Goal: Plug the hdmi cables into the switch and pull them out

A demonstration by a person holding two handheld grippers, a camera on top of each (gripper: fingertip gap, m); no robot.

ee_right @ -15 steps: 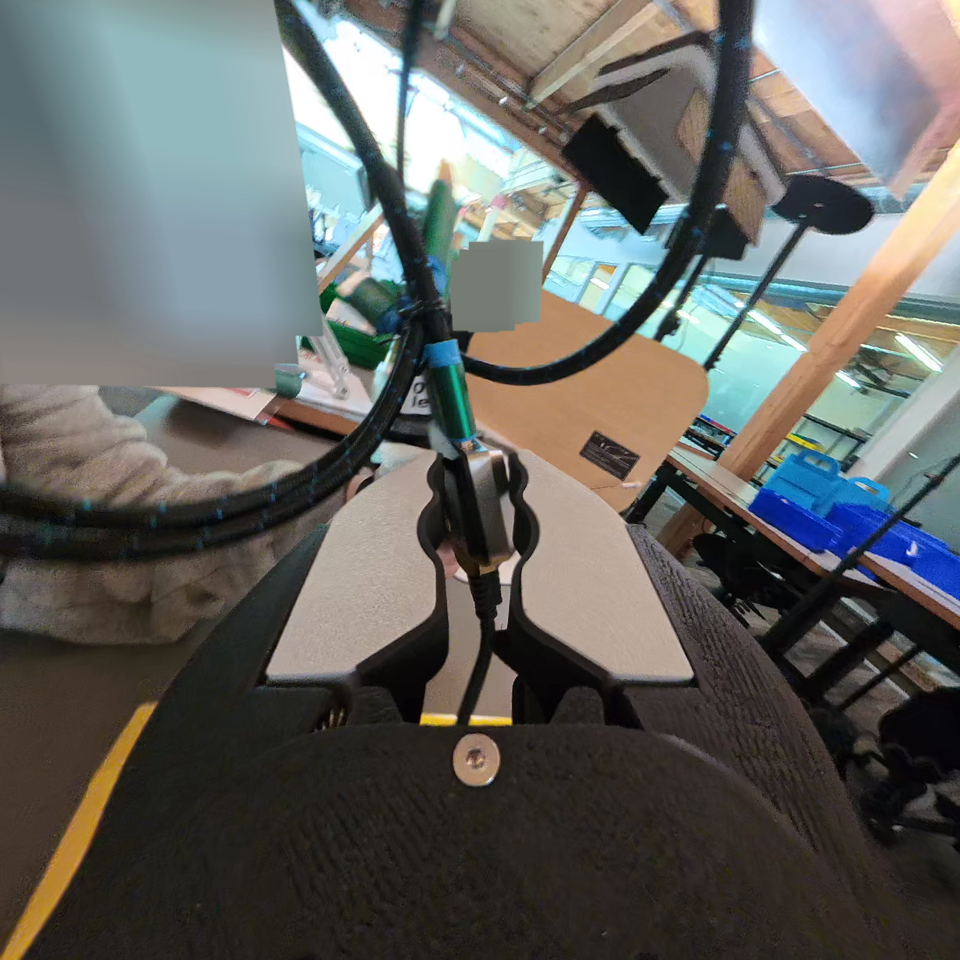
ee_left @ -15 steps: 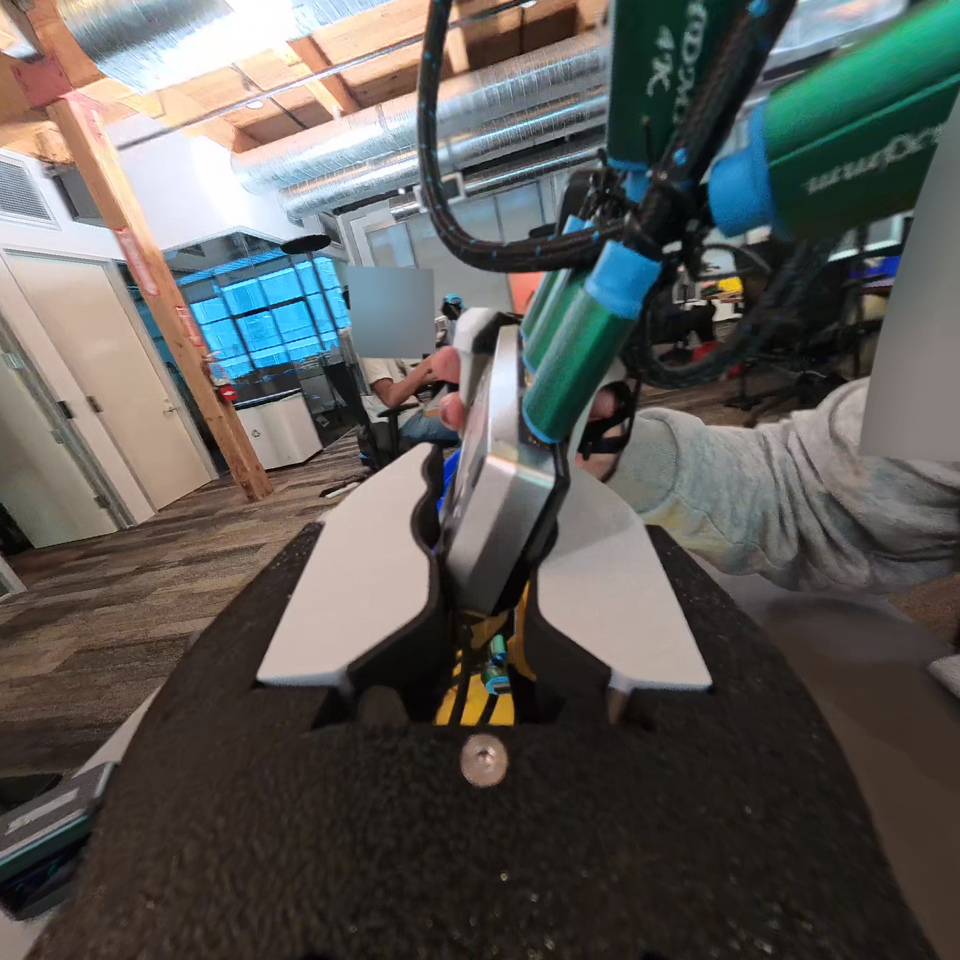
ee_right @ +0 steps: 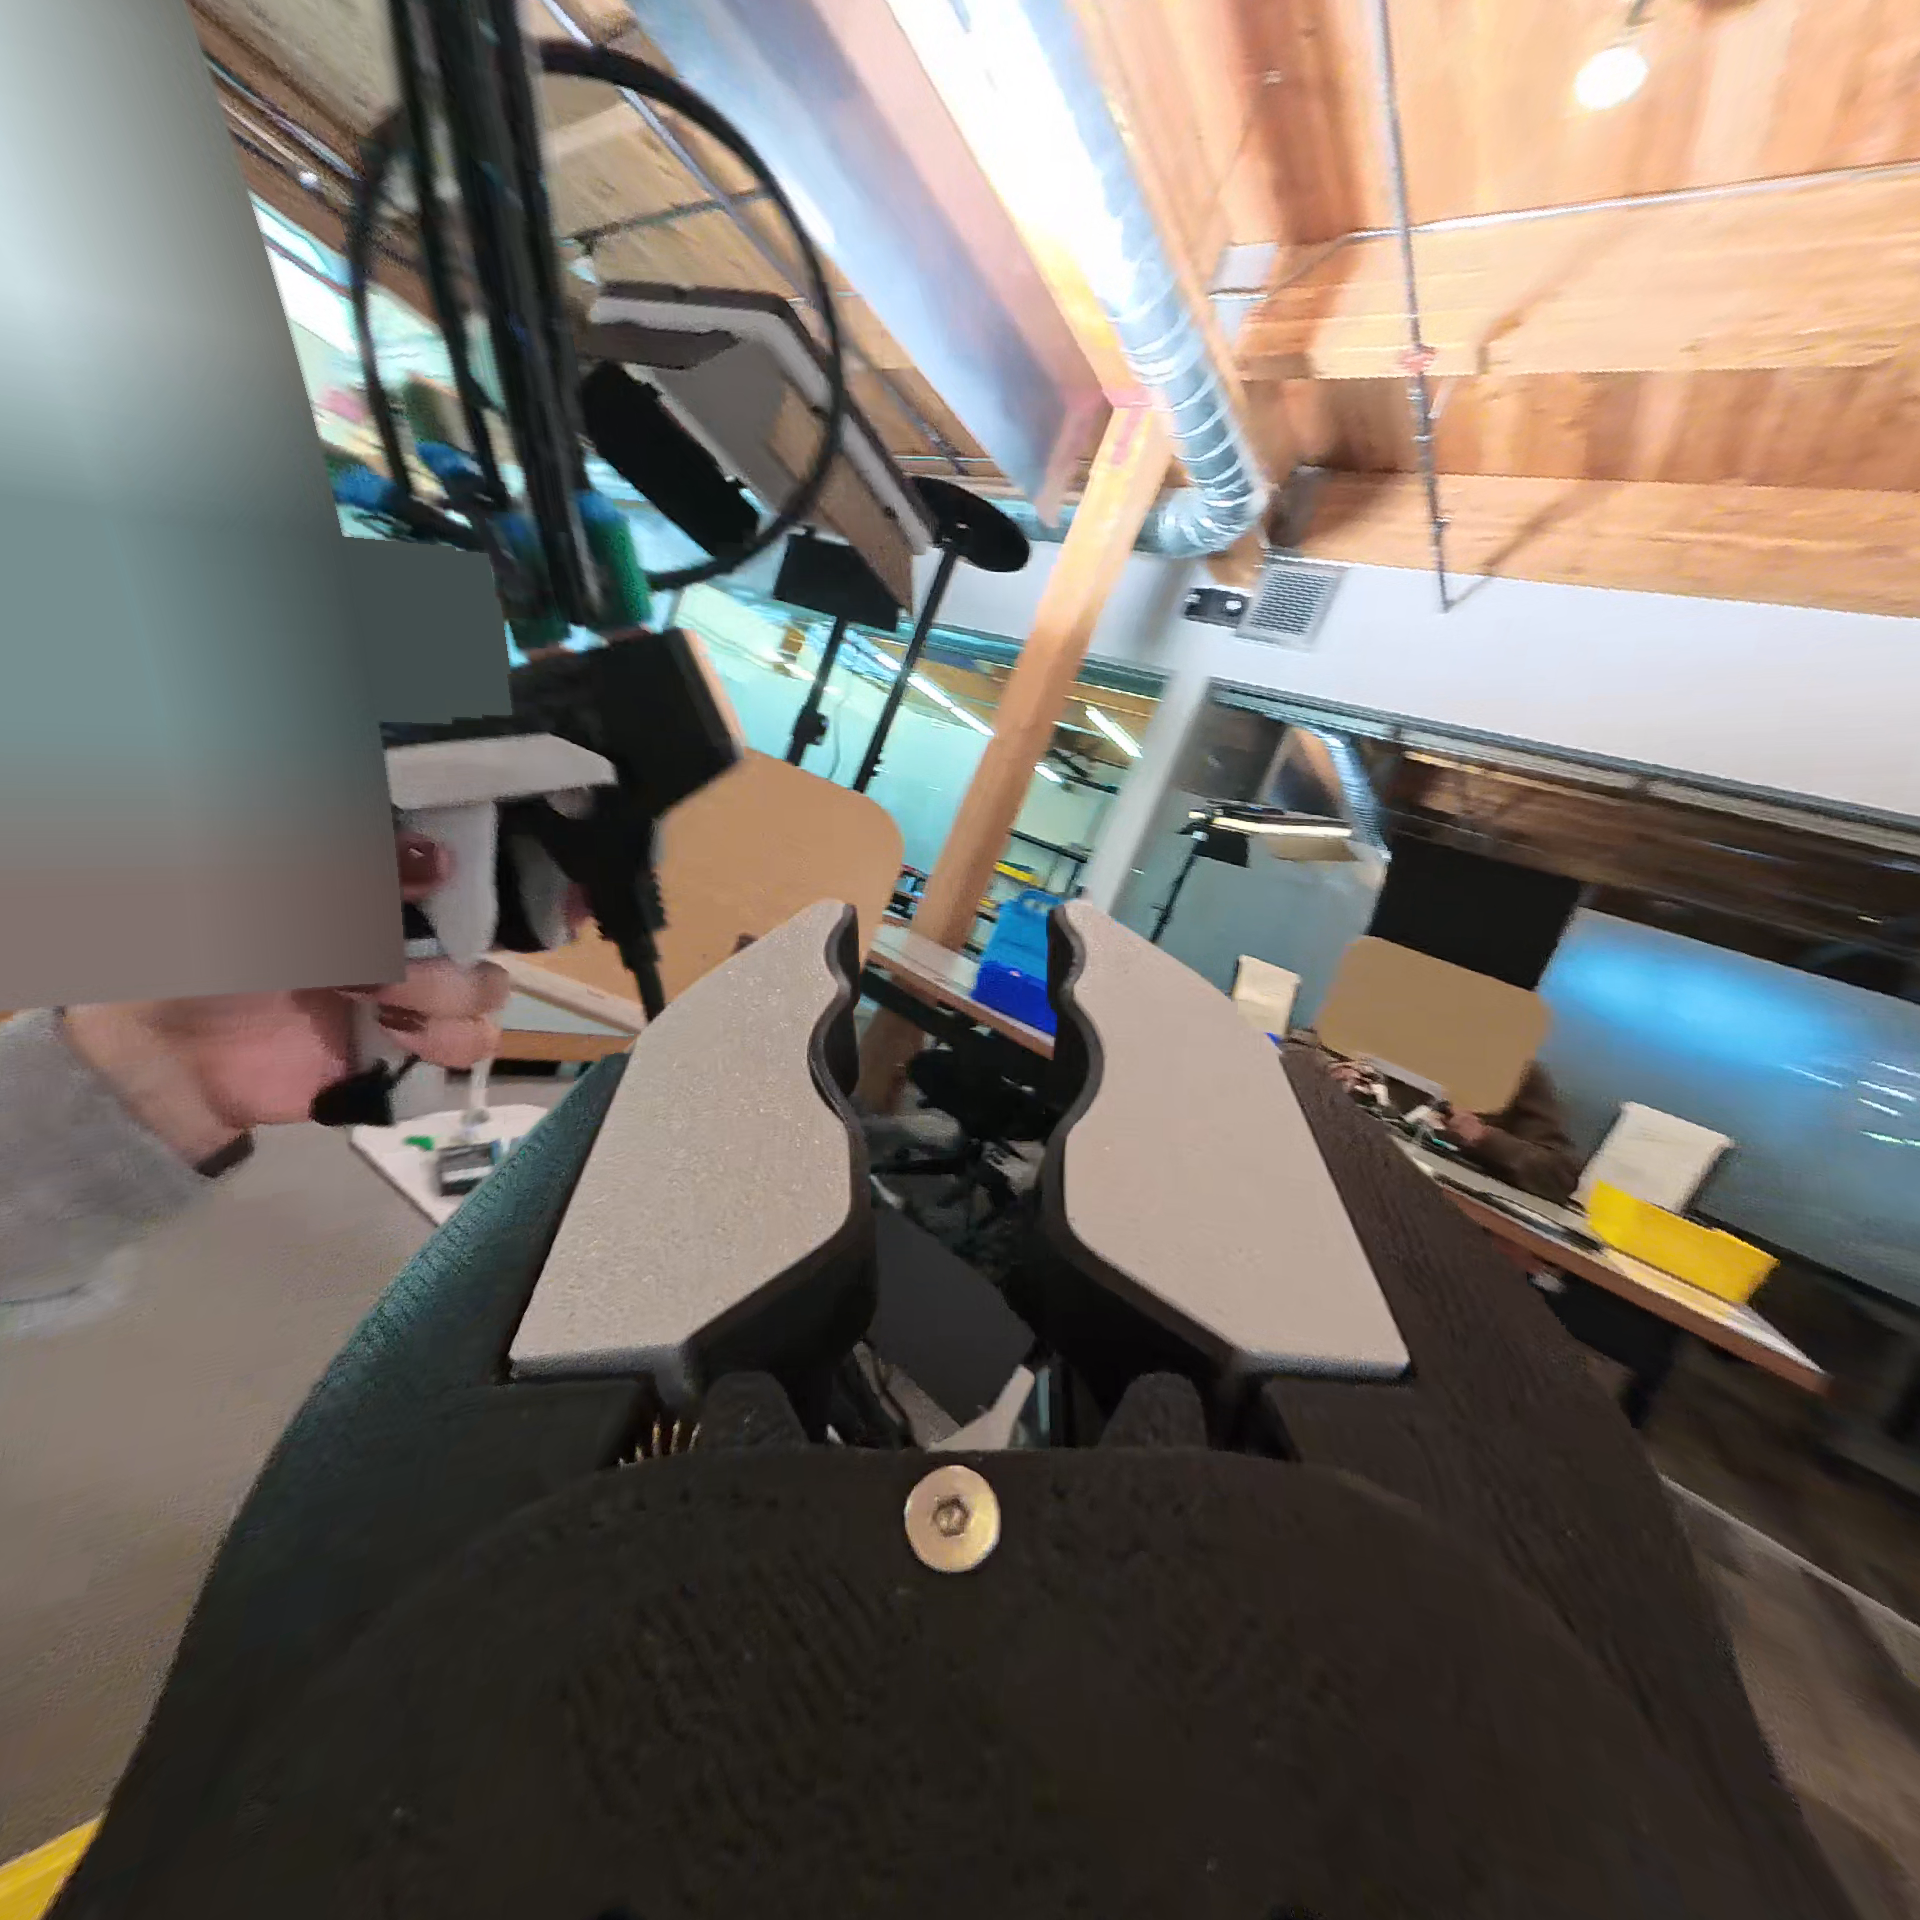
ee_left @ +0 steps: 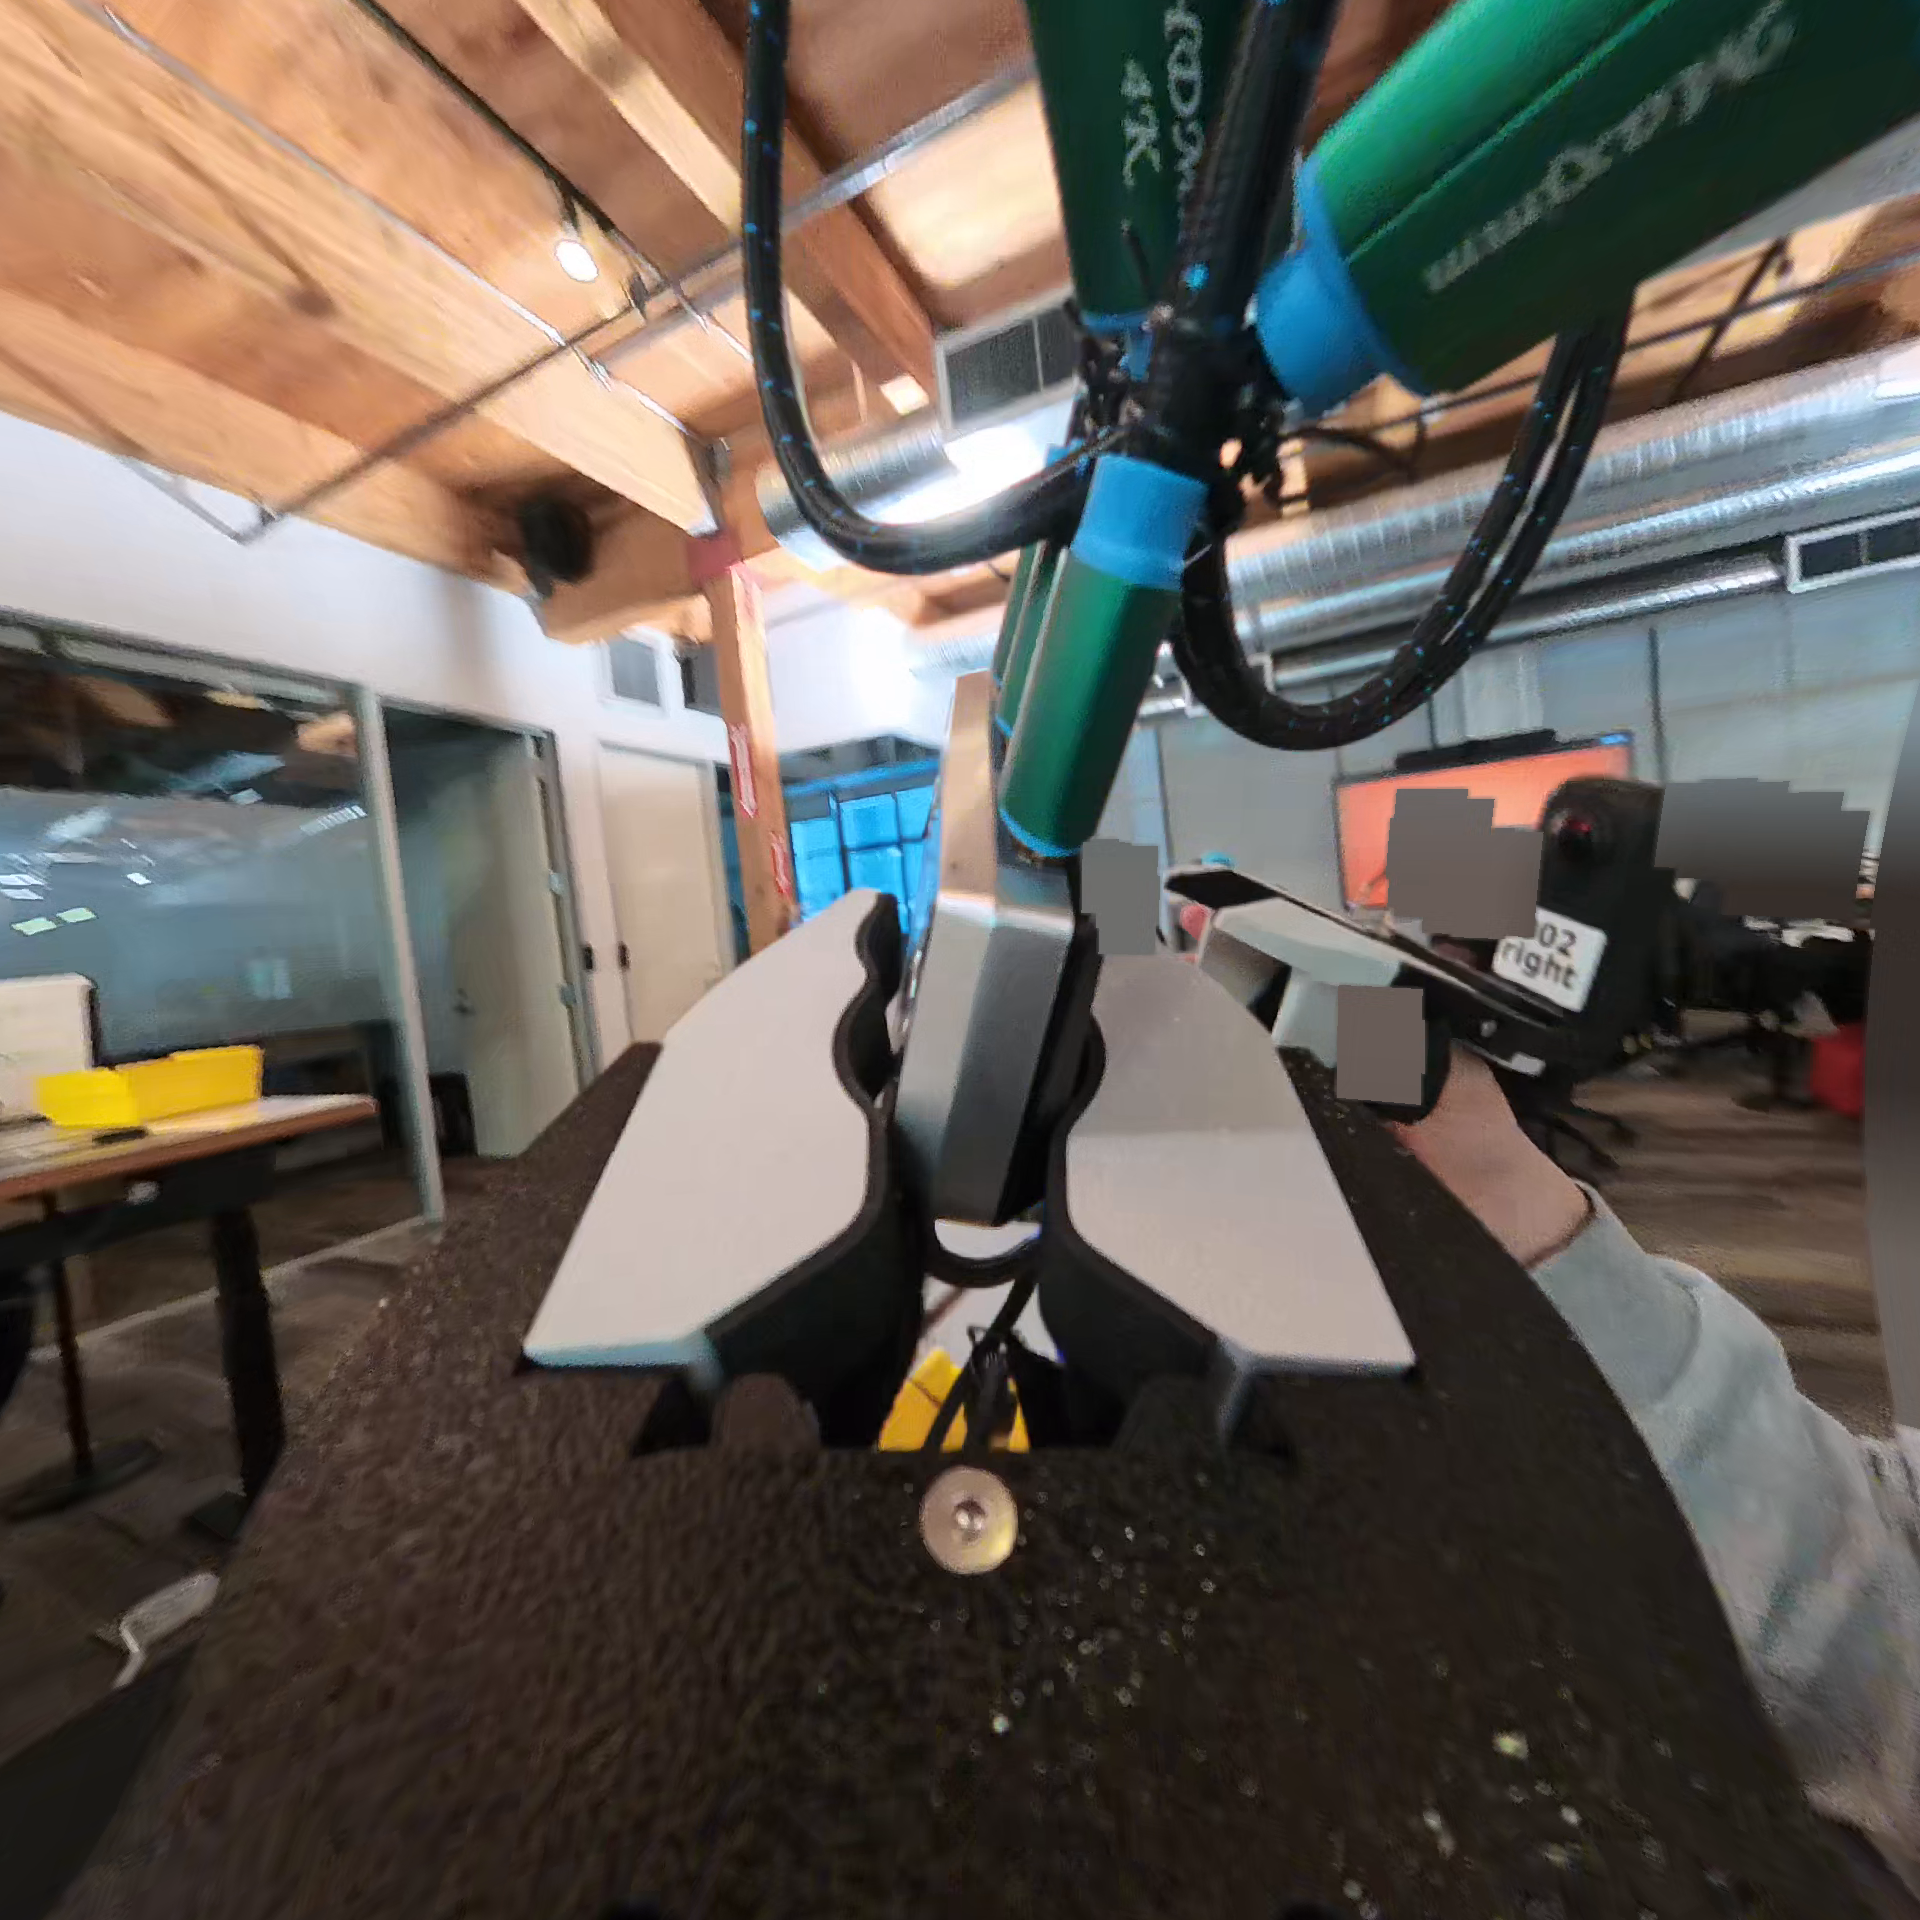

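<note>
Between the left tongs [ee_left: 987, 935] sits a grey metal box [ee_left: 977, 1060], raised toward the ceiling. Both pads press on its flat sides, so the tongs are closed to about the box's thickness. Green plugs [ee_left: 1070, 727] enter the box's top edge at 12 o'clock, and black braided cables [ee_left: 790, 364] loop away from them overhead. The plugs carry white lettering. A white sticker [ee_left: 1548, 961] with writing sits on the other tool at 3 o'clock, where a hand [ee_left: 1475, 1132] grips it.

The right tongs [ee_right: 951, 925] stand partly open and clearly empty, with only the room showing through the gap. They are well apart from the box, which appears at 10 o'clock in their view as a dark block, blurred, so I am probably but not certainly right. A yellow bin [ee_left: 156, 1081] rests on a worktop [ee_left: 208, 1132] at 9 o'clock.
</note>
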